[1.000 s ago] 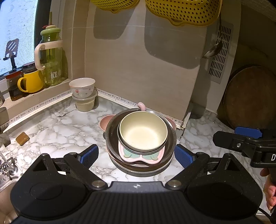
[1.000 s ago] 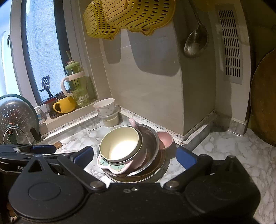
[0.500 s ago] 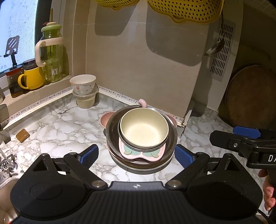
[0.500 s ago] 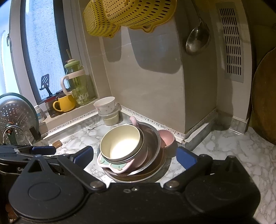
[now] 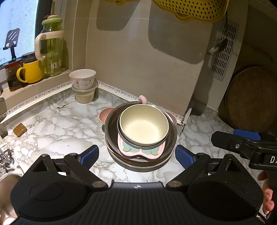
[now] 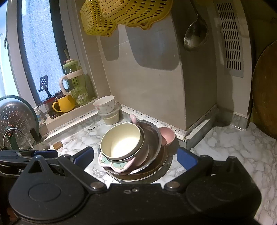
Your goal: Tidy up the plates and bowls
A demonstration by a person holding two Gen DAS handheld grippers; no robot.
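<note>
A stack of dishes stands on the marble counter (image 5: 57,131). On top is a cream bowl (image 5: 144,126), nested in a steel bowl, over a pink plate with green patches (image 5: 138,151), inside dark round plates (image 5: 171,138). A pink bowl (image 6: 166,135) sits behind the stack. The stack also shows in the right wrist view, with the cream bowl (image 6: 121,141) on top. My left gripper (image 5: 136,156) is open and empty just in front of the stack. My right gripper (image 6: 135,158) is open and empty, at the stack's right front.
A white patterned bowl (image 5: 82,78) sits on a lidded tub (image 5: 84,95) in the back corner. A green jar (image 5: 52,46) and yellow mug (image 5: 30,71) stand on the sill. Yellow baskets (image 6: 129,13) and a ladle (image 6: 195,36) hang above. A round wooden board (image 5: 251,98) leans at right. The sink is at left.
Both grippers have drawn back and risen slightly; the stack looks a little farther away and higher in view. Nothing was grasped or moved.
</note>
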